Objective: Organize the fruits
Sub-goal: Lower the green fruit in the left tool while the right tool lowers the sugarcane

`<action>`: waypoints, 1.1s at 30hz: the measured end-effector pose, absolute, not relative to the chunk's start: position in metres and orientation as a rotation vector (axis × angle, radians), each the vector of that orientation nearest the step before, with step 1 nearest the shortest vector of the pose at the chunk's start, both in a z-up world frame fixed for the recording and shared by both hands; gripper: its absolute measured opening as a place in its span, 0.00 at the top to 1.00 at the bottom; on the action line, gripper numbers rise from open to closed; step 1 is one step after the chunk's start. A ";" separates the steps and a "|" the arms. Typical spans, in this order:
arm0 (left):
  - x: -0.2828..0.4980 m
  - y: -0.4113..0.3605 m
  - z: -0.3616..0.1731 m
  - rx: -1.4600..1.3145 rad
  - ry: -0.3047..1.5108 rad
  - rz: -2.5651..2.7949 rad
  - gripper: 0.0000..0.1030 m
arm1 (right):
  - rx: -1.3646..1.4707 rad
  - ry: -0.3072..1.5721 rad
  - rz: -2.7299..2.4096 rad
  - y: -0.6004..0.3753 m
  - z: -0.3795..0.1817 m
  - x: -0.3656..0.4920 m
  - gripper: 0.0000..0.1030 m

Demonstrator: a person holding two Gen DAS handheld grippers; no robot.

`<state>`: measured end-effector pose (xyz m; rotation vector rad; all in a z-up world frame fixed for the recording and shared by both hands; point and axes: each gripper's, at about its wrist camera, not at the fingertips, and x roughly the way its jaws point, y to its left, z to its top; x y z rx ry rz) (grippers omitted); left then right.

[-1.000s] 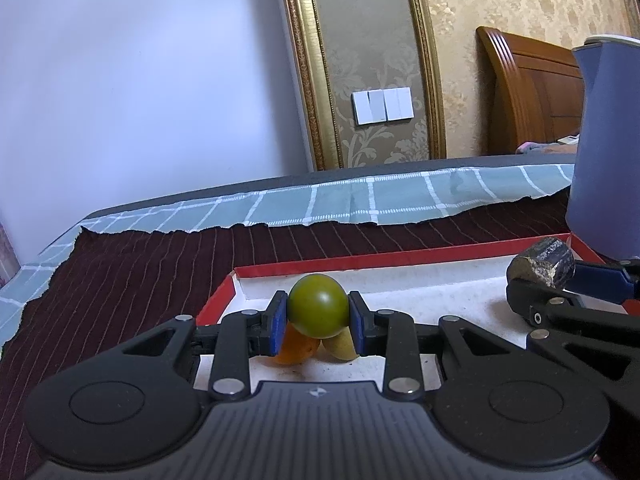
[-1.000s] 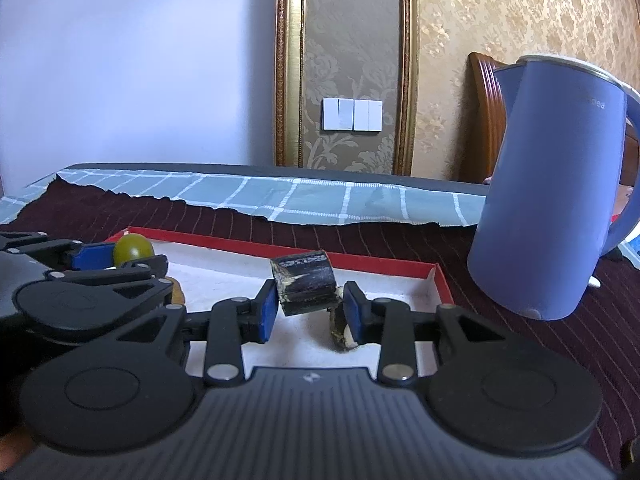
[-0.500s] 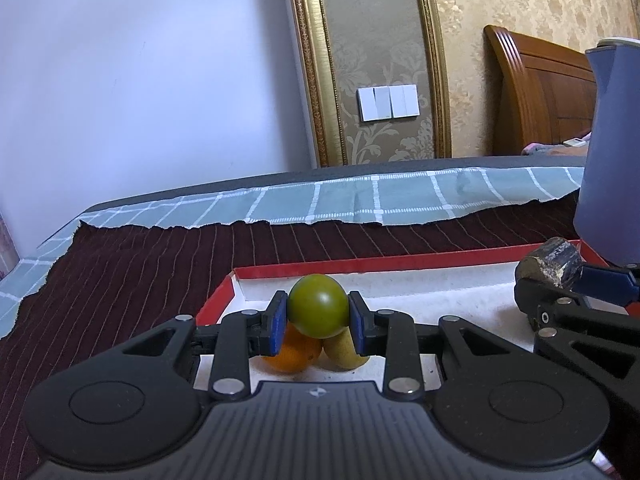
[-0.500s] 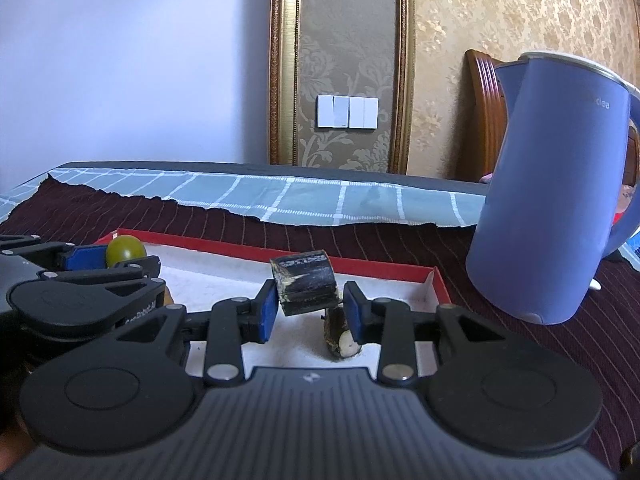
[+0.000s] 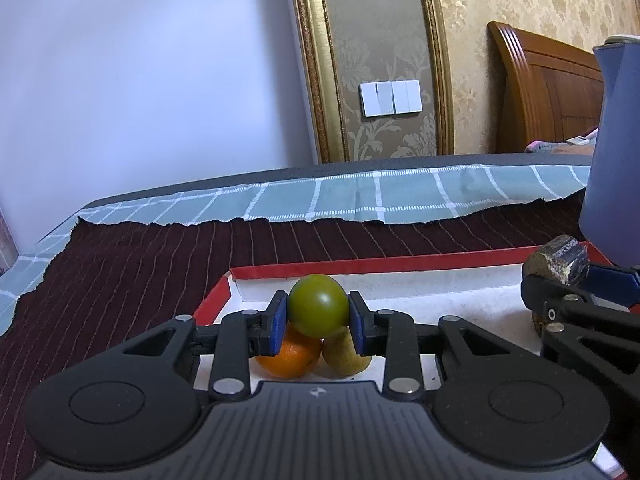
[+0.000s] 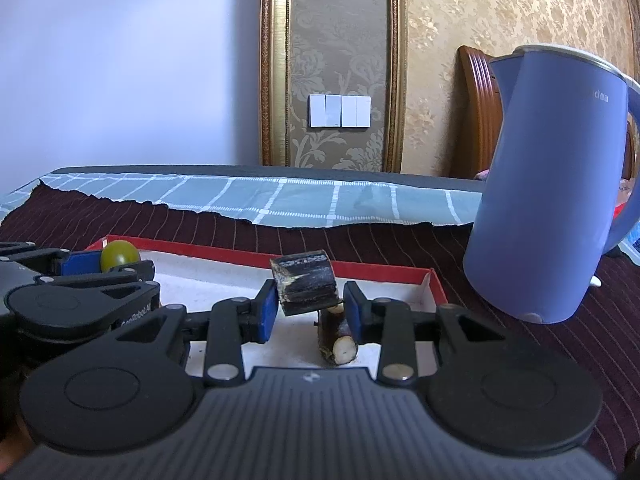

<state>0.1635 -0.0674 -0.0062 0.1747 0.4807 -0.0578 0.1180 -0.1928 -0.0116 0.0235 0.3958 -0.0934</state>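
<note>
My left gripper (image 5: 318, 314) is shut on a round green fruit (image 5: 318, 310), held over the left end of a red-rimmed white tray (image 5: 400, 264). Under it in the tray lie an orange (image 5: 290, 358) and a yellow-green fruit (image 5: 344, 356). My right gripper (image 6: 310, 308) is shut on a dark sugarcane piece (image 6: 306, 286), held over the tray's right part (image 6: 434, 284). A second sugarcane piece (image 6: 338, 340) lies in the tray below it. The right gripper with its cane (image 5: 560, 264) shows at the right of the left wrist view. The green fruit (image 6: 119, 255) shows at the left of the right wrist view.
A tall blue kettle (image 6: 548, 200) stands right of the tray on the dark striped cloth (image 5: 140, 272). A pale checked cloth (image 6: 280, 200) covers the far edge of the table. A wall with light switches and a wooden headboard lie behind.
Both grippers have kept their hold and risen slightly over the tray. The orange and yellow-green fruit show more below the left gripper, and the lying cane piece shows more below the right.
</note>
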 end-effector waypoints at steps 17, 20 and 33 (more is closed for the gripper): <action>0.173 -0.070 -0.004 0.165 0.497 -0.076 0.70 | 0.044 0.372 -0.121 -0.200 -0.011 0.122 0.68; 0.176 -0.070 -0.006 0.167 0.508 -0.070 0.70 | 0.042 0.368 -0.121 -0.199 -0.012 0.122 0.68; 0.172 -0.073 -0.007 0.186 0.495 -0.067 0.70 | 0.083 0.384 -0.103 -0.203 -0.015 0.123 0.68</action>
